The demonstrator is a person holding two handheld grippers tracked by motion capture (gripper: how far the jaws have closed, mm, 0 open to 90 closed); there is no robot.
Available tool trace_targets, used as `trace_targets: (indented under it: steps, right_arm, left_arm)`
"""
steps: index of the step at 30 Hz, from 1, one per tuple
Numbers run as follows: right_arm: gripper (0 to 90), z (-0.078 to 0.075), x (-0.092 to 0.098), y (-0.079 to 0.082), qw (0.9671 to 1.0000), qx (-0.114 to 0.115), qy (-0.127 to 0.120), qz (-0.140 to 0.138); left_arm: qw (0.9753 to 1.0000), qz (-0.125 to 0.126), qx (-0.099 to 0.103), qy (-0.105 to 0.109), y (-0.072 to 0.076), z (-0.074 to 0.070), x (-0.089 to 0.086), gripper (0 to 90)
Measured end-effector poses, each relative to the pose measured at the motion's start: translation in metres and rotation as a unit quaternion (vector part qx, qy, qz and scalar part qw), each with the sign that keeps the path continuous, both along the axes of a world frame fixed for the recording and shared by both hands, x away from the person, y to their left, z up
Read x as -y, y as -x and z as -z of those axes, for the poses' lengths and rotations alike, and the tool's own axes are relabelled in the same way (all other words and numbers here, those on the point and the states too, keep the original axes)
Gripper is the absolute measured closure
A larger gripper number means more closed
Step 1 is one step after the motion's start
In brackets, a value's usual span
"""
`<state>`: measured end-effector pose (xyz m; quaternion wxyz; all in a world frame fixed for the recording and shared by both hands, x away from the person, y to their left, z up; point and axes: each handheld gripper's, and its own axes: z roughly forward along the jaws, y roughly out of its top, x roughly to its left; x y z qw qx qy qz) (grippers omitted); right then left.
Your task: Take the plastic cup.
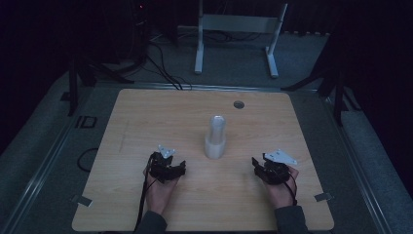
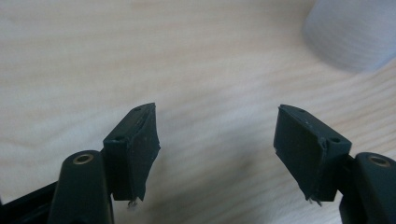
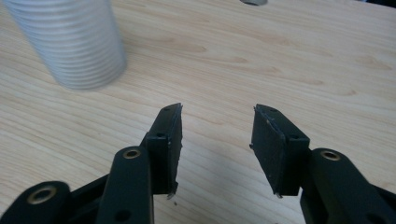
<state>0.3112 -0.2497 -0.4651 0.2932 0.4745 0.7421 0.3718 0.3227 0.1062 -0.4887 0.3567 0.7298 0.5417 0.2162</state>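
A tall stack of white plastic cups (image 1: 215,137) stands upside down near the middle of the wooden table (image 1: 146,117). My left gripper (image 1: 168,165) rests low over the table to the stack's left, jaws wide apart with nothing between them (image 2: 217,140); the stack's base (image 2: 355,32) shows at the upper right of the left gripper view. My right gripper (image 1: 267,168) sits to the stack's right, also open and empty (image 3: 217,135), with the ribbed stack (image 3: 74,42) at the upper left of the right gripper view.
A round grommet hole (image 1: 238,104) lies in the table near its far edge. A white metal stand (image 1: 236,29) and cables are on the floor beyond the table. The room is dim.
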Motion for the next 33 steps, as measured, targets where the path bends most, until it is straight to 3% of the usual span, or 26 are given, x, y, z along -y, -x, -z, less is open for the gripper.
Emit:
trace_targets:
  steps: [1, 4, 8, 15, 17, 22, 26, 33]
  right_arm:
    - [50.7, -0.001, -0.002, -0.001, 1.0, -0.003, 0.0, -0.003]
    - [50.0, -0.002, -0.004, -0.001, 1.0, -0.005, 0.001, -0.008]
    - [49.1, -0.005, -0.009, -0.003, 0.9998, -0.006, 0.006, -0.016]
    - [48.3, -0.015, -0.017, -0.006, 0.9992, -0.006, 0.008, -0.038]
    - [46.0, -0.018, -0.021, -0.007, 0.9989, -0.004, 0.013, -0.045]
    - [36.1, -0.028, -0.03, -0.011, 0.9983, 0.002, 0.011, -0.057]
    - [34.1, -0.034, -0.037, -0.016, 0.9971, -0.001, -0.004, -0.076]
    - [35.7, -0.046, -0.046, -0.02, 0.9942, 0.01, -0.002, -0.107]
  left_arm:
    - [0.9998, 0.01, 0.013, 0.013, -0.001, -0.003, 0.0, 30.0]
    - [0.9993, 0.018, 0.027, 0.015, -0.001, -0.007, 0.0, 30.4]
    - [0.9979, 0.036, 0.025, 0.047, -0.003, -0.012, -0.002, 31.4]
    - [0.9963, 0.054, 0.046, 0.049, -0.006, -0.018, 0.001, 31.8]
    - [0.9952, 0.063, 0.045, 0.06, -0.008, -0.02, 0.002, 31.9]
    - [0.9947, 0.072, 0.05, 0.053, -0.011, -0.026, 0.011, 32.1]
    - [0.9924, 0.095, 0.061, 0.049, -0.014, -0.029, 0.022, 32.3]
    - [0.9873, 0.137, 0.066, 0.046, -0.018, -0.03, 0.035, 41.3]
